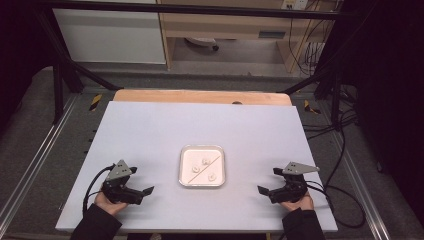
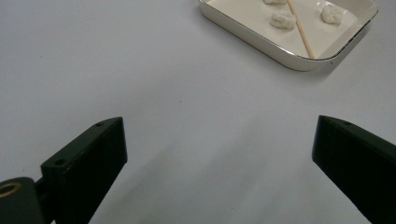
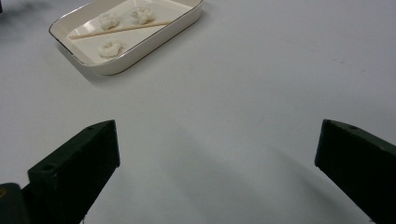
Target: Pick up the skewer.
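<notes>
**Both grippers open and idle, dish centred between them**

While both hands rest at the near edge of the table (image 1: pixel 150 125), I see the left gripper (image 1: pixel 142 191) at the near left and the right gripper (image 1: pixel 265 191) at the near right, each pointing inward toward the middle. I read the jaws of each as spread wide, with only bare tabletop between them; neither has hold of anything.

A shallow white dish (image 1: pixel 202 148) sits on the table between the two grippers, well apart from both. Inside it lie three small white lumps (image 1: pixel 205 161) and one thin wooden stick (image 1: pixel 212 162), which runs diagonally across the dish. Two lumps lie on one side of the stick, one on the other.
</notes>
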The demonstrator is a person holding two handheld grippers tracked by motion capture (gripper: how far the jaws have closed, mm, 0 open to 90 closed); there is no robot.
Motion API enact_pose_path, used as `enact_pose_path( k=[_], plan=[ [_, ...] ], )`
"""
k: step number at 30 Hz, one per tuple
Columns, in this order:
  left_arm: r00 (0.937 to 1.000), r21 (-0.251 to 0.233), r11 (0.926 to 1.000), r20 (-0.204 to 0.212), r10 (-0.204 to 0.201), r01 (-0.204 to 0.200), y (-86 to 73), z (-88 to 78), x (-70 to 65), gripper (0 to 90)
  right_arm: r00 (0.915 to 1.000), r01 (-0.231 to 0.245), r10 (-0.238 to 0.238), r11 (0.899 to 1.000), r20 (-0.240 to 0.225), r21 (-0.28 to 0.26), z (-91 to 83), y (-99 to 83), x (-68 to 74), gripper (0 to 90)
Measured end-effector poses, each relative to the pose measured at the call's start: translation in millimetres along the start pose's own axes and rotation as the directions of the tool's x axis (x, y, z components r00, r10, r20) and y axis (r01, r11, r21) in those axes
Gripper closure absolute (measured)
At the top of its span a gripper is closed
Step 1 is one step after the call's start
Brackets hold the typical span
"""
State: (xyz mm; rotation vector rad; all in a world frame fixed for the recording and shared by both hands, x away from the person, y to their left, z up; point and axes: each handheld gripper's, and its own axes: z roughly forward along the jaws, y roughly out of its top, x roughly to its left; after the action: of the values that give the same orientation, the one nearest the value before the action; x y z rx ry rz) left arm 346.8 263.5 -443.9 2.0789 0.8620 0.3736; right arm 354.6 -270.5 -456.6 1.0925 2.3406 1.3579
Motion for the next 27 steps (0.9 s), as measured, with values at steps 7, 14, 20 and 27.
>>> enact_pose_path(
  k=[7,14,20,27],
  plan=[
    [1.0,0.009,0.9999,0.003,0.006,-0.006,5.2,3.7,-6.3,3.2,1.0,0.002,-0.002,1.0,0.003,0.001,0.3,-0.1,-0.1,0.7],
    [1.0,0.019,0.9998,0.0,0.01,-0.01,12.8,6.5,-13.6,3.4,1.0,0.007,-0.007,1.0,0.006,0.004,0.6,-0.1,-0.2,0.6],
    [0.9998,0.025,0.9995,0.003,0.019,-0.019,24.2,10.4,-21.1,3.4,0.9999,0.009,-0.009,1.0,0.008,0.008,1.2,-0.3,0.0,0.6],
    [0.999,0.044,0.9981,0.01,0.043,-0.044,38.2,16.4,-32.3,3.4,0.9999,0.006,-0.006,1.0,0.009,0.011,1.3,-0.4,0.5,0.7]
  ],
)
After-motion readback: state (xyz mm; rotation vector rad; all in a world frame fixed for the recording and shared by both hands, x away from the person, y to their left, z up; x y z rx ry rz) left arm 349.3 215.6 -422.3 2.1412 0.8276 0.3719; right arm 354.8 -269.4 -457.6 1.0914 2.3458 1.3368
